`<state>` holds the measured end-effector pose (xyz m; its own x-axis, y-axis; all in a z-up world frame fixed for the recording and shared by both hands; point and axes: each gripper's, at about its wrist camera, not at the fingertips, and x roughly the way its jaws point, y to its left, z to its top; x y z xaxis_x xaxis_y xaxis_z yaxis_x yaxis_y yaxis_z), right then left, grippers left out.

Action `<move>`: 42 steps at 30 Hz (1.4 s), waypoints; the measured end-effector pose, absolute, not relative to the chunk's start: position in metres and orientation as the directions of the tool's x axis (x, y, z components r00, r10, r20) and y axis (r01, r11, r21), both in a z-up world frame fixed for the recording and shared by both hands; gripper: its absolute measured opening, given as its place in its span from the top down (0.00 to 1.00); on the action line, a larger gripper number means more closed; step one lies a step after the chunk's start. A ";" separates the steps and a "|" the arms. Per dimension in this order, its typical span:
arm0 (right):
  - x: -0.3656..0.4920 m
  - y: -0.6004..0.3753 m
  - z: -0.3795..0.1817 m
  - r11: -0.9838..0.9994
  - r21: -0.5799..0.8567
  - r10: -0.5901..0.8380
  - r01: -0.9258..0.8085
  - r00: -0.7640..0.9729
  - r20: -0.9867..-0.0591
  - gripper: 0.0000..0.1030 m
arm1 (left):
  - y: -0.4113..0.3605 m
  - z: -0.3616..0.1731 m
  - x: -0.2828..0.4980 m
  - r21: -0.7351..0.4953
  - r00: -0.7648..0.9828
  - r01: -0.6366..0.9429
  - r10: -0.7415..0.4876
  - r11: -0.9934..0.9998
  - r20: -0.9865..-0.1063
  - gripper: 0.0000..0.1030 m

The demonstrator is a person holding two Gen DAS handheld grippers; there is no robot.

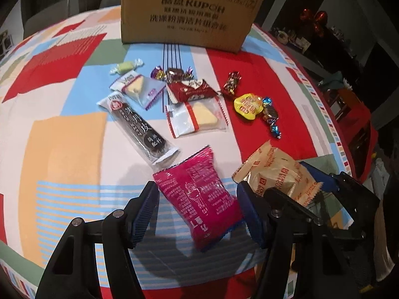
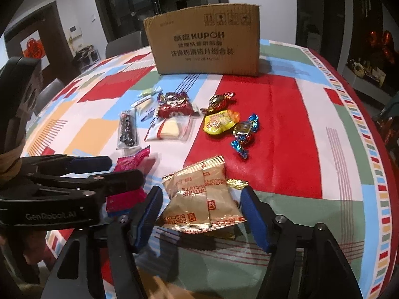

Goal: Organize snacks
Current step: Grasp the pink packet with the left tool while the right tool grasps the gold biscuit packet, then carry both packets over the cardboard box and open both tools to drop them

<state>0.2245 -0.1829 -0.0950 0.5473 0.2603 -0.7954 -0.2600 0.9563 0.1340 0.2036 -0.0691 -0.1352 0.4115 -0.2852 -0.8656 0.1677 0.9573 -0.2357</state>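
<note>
The left gripper (image 2: 99, 172) hides most of the pink packet (image 2: 129, 164) (its top blurred).

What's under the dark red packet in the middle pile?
The dark red packet overlaps the top edge of a clear wedge-snack packet, whose covered part is hidden. The rest lies on the tablecloth.

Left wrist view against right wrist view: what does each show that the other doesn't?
Only the left wrist view shows the pink packet whole, lying between the left gripper fingers.

Only the right wrist view shows the gold biscuit packet whole between the right gripper fingers, plus the red paper decoration on a door and the left gripper from the side.

Both show the cardboard box, the black bar packet, the yellow packet, the blue-wrapped candy and the patterned tablecloth.
</note>
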 end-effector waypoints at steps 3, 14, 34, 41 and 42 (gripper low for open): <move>0.224 -0.182 -0.097 0.956 0.133 0.261 -0.261 0.549 -0.794 0.40 | -0.071 -0.137 0.205 -0.223 0.408 0.158 -0.269 0.962 -0.872 0.41; 0.222 -0.181 -0.095 0.963 0.119 0.240 -0.241 0.572 -0.784 0.47 | -0.070 -0.131 0.201 -0.224 0.410 0.166 -0.273 0.960 -0.870 0.64; 0.207 -0.176 -0.042 0.972 0.105 0.222 -0.209 0.688 -0.691 0.48 | -0.051 -0.075 0.172 -0.189 0.561 0.200 -0.270 0.961 -0.782 0.67; 0.210 -0.171 -0.014 0.974 0.093 0.216 -0.205 0.743 -0.633 0.48 | -0.046 -0.045 0.175 -0.144 0.639 0.219 -0.253 0.965 -0.726 0.67; 0.211 -0.171 -0.009 0.975 0.089 0.214 -0.204 0.753 -0.622 0.48 | -0.045 -0.040 0.177 -0.141 0.649 0.224 -0.256 0.964 -0.716 0.67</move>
